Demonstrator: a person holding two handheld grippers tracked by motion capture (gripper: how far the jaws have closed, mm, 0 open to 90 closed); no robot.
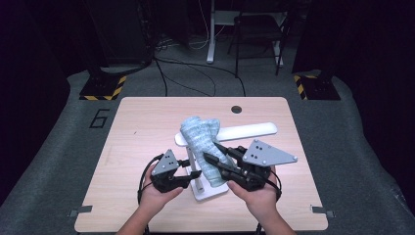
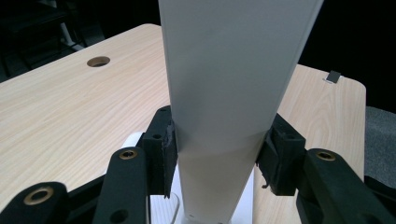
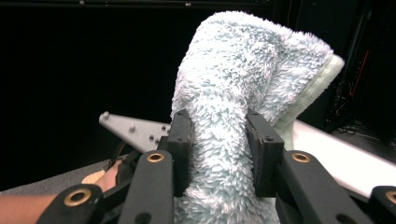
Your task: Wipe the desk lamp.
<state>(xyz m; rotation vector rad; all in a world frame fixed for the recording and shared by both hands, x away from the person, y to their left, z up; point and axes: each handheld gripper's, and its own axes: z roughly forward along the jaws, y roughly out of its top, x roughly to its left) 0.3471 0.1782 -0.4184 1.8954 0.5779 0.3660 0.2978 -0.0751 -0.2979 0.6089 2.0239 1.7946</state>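
Nearest the person, the left gripper (image 1: pixel 188 172) sits low over the wooden desk (image 1: pixel 142 127), held in the left hand (image 1: pixel 159 196). Its fingers (image 2: pixel 161 144) pinch the upright white post (image 2: pixel 224 93) of a stand from both sides, each pad pressed flat against the post. The white base (image 1: pixel 208 188) of the stand rests on the desk just beside this gripper, toward the desk's near edge.

Just right of it, the right gripper (image 1: pixel 215 152) is held in the right hand (image 1: pixel 257 198) and points up and leftward across the stand. Its fingers (image 3: pixel 182 140) are closed on a fluffy pale-blue towel (image 1: pixel 201 142), squeezing a fold of the pile between the pads. The towel hangs draped over the stand, reaching down beside the base.

Farther back, the long white arm (image 1: pixel 249 130) of the stand extends out from under the towel toward the right. A round cable hole (image 1: pixel 237 109) lies near the far edge of the desk.
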